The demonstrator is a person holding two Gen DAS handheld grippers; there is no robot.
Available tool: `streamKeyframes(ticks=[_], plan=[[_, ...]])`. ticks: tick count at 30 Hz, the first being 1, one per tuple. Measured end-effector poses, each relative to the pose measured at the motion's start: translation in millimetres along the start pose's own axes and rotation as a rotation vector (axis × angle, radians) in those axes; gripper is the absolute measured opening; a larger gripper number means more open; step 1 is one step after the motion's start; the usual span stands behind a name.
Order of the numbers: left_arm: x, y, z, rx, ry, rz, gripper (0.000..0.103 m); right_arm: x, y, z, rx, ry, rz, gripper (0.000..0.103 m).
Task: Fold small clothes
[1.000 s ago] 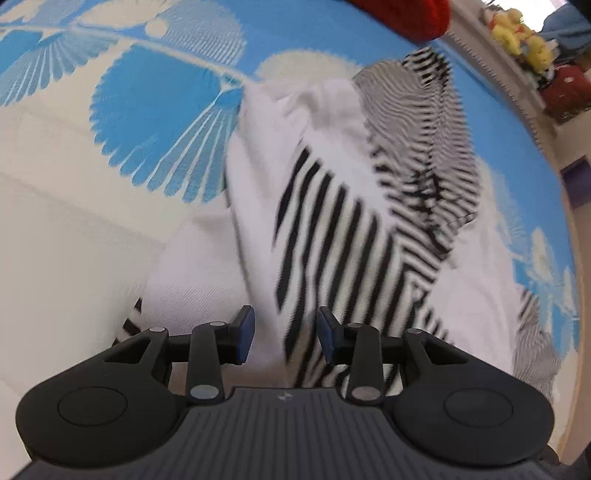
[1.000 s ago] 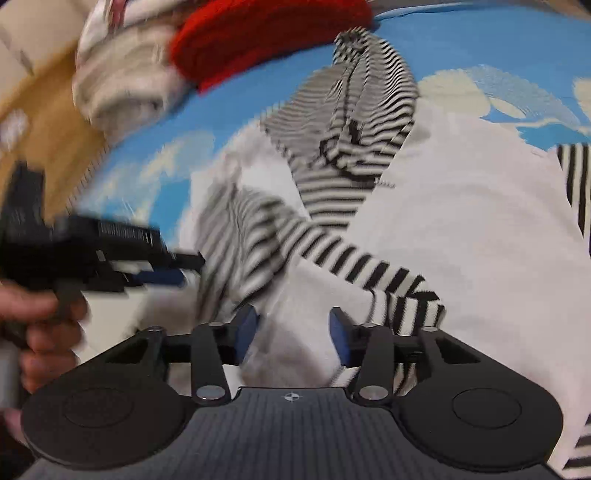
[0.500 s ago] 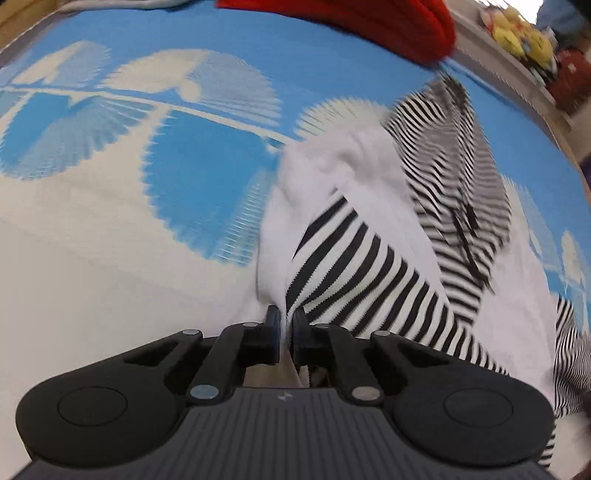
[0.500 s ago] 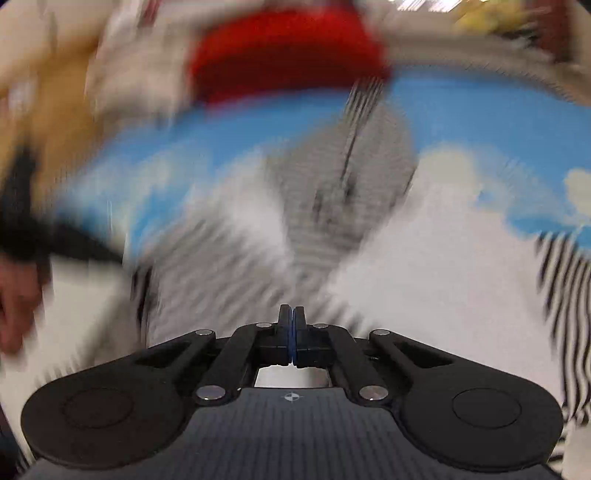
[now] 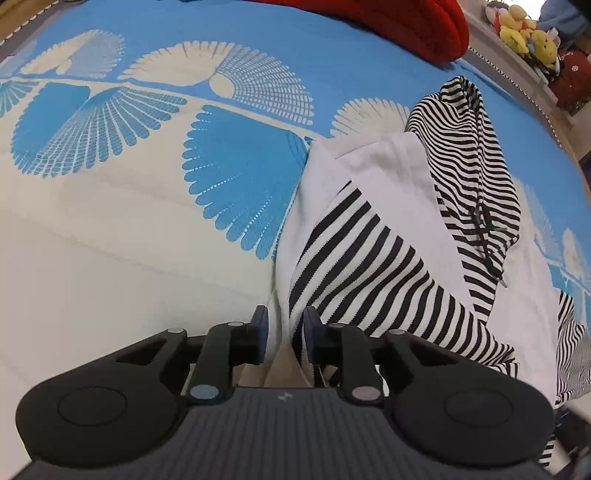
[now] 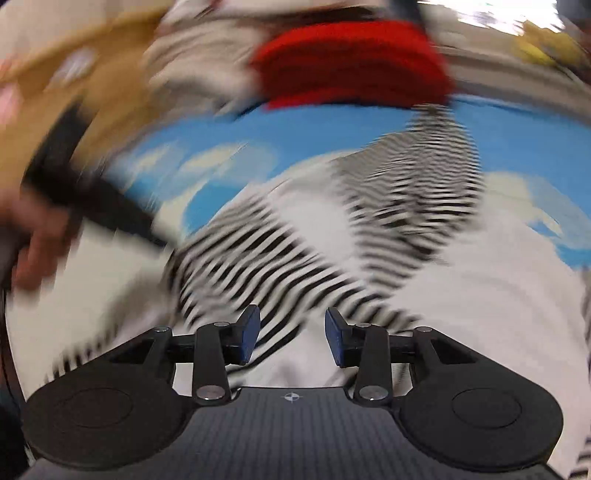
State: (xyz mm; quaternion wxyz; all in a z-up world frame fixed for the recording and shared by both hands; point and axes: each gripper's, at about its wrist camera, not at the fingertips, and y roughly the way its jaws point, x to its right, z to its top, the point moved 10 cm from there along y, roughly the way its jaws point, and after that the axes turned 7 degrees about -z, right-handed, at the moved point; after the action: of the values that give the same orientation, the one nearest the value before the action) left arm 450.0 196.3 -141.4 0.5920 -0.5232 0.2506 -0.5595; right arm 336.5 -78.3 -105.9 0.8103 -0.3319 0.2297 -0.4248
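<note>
A white hooded top (image 5: pixel 388 184) with black-and-white striped sleeves and hood lies on a blue and cream bedspread (image 5: pixel 147 221). One striped sleeve (image 5: pixel 369 266) is folded across its body. My left gripper (image 5: pixel 285 328) is at the top's left edge. Its jaws are opening, and a raised fold of the white cloth still stands between them. The right wrist view is blurred by motion. There my right gripper (image 6: pixel 291 332) hovers over the striped sleeve (image 6: pixel 258 266), its jaws opening and gripping nothing. The left gripper (image 6: pixel 92 199) and the hand (image 6: pixel 37 240) holding it show at the left.
A red knitted garment (image 5: pixel 388 22) lies at the far side of the bed, with a pale striped pile (image 6: pixel 192 62) beside it. Plush toys (image 5: pixel 524 29) sit on a ledge at the far right. The bedspread left of the top lies flat.
Both grippers went from open to shut and have parted again. The left one pinched the top's left edge and drew leftwards. The right one swung over the sleeve.
</note>
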Motion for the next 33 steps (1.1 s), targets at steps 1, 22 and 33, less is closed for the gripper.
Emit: streamKeyframes(ticks=[1, 22, 33], plan=[[0.5, 0.5, -0.1, -0.003, 0.003, -0.002, 0.022, -9.2, 6.9, -7.8, -0.030, -0.055, -0.008, 0.041], [16.9, 1.8, 1.5, 0.001, -0.009, -0.050, 0.024, 188.0, -112.8, -7.3, 0.460, 0.707, -0.443, 0.007], [44.7, 14.2, -13.3, -0.043, 0.046, -0.092, 0.028, 228.6, -41.3, -89.4, 0.013, 1.115, -0.371, 0.042]])
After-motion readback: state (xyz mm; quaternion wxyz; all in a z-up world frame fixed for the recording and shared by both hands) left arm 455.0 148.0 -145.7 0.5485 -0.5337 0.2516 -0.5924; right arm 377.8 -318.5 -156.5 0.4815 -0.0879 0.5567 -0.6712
